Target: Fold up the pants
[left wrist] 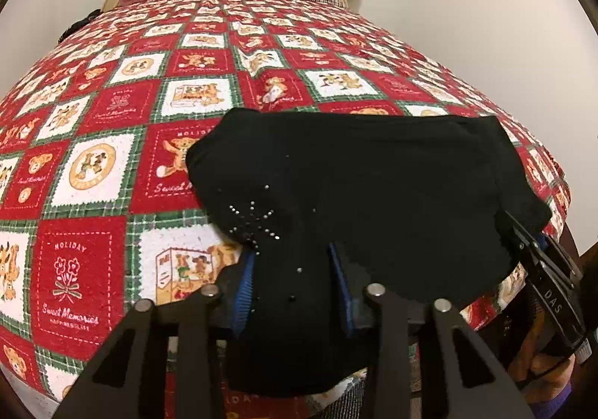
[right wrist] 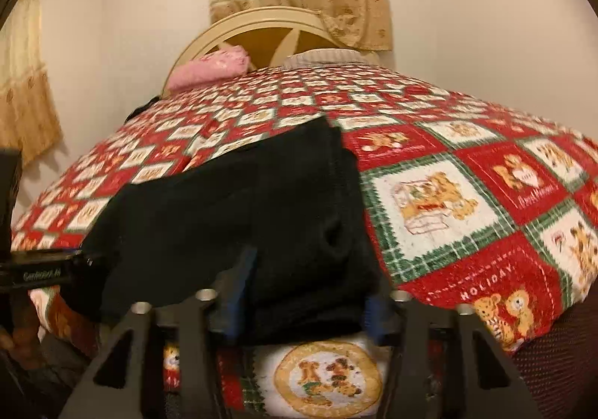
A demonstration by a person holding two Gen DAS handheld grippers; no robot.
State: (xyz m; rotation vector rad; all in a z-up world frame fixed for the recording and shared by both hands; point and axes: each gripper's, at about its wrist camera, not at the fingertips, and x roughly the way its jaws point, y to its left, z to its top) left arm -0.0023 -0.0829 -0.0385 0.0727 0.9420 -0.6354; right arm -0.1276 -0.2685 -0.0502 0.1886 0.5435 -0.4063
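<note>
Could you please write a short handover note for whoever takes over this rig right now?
Left gripper: jaws on the near edge of the black pants, close to the rhinestone pattern.
Right gripper: jaws on the same near edge, other end.
Pants lie bunched in layers at the near end of the bed's teddy-bear blanket.
Done: near edge gripped.
Left: lift, fold over, smooth flat.

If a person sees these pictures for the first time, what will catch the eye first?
First the bedspread, red, white and green squares with teddy bears, covering the whole bed. Next the black pants lying on its near edge, with small shiny studs on the left part. Both grippers, left and right, have cloth between their blue pads.
</note>
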